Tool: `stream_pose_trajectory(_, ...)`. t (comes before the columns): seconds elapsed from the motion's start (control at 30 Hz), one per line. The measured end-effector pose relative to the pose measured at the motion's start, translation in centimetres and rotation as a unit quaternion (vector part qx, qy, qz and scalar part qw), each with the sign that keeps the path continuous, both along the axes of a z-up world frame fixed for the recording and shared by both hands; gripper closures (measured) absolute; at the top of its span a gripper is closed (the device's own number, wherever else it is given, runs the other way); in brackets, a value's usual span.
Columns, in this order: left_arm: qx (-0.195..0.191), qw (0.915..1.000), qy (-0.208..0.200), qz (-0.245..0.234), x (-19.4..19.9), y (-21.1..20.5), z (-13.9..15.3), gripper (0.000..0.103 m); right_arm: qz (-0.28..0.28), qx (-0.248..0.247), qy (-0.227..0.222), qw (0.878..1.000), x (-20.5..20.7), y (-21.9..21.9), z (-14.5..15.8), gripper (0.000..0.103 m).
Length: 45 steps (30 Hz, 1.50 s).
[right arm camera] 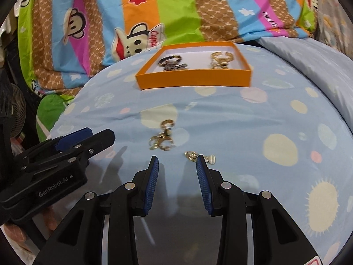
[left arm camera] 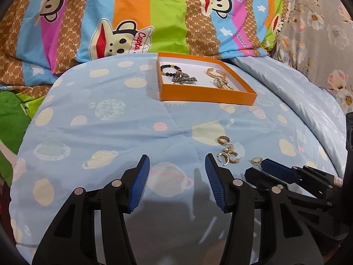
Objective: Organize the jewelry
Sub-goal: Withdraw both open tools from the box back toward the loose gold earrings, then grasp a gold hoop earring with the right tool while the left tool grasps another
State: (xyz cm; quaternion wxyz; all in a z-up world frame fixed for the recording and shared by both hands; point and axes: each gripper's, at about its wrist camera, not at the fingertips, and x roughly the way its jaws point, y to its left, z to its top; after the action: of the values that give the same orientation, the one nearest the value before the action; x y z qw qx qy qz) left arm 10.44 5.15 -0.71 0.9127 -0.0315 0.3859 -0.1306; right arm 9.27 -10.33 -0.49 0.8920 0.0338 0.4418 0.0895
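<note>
Right gripper [right arm camera: 177, 162] spread, empty, earring [right arm camera: 191, 155] just ahead between tips. Left gripper [left arm camera: 177, 161] spread, empty. Could nudge earring aside, snag quilt [right arm camera: 242, 119].

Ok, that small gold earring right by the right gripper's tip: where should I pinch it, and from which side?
Probably from above, across the small gold hoop. It lies flat on the blue quilt, apart from the earring cluster, so a side approach would likely just push it. The right gripper is open with one pad beside it; shift until the hoop sits between the pads, then close.
</note>
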Motion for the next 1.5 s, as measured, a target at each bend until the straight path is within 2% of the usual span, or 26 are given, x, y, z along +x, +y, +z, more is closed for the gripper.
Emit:
stream_pose_trajectory(0.37, -0.01, 0.9998, 0.013, 0.007, 0.3, 0.5, -0.3, 0.053, 0.007, -0.001, 0.017, 1.0, 2.5, 0.7, -0.5, 0.072)
stream_pose_trajectory(0.63, -0.014, 0.9997, 0.014, 0.012, 0.5, 0.8, -0.3, 0.053, 0.01, 0.008, 0.019, 1.0, 2.2, 0.7, -0.6, 0.087)
stream_pose_trajectory(1.3, -0.019, 0.9995, 0.017, 0.02, 0.6, 1.0, -0.4, 0.053, 0.017, -0.019, 0.026, 0.999, 4.5, 2.2, -0.9, 0.086)
stream_pose_trajectory(1.5, -0.019, 0.9995, 0.016, 0.018, 0.6, 1.0, -0.3, 0.053, 0.017, -0.016, 0.02, 1.0, 3.8, 2.0, -0.7, 0.087)
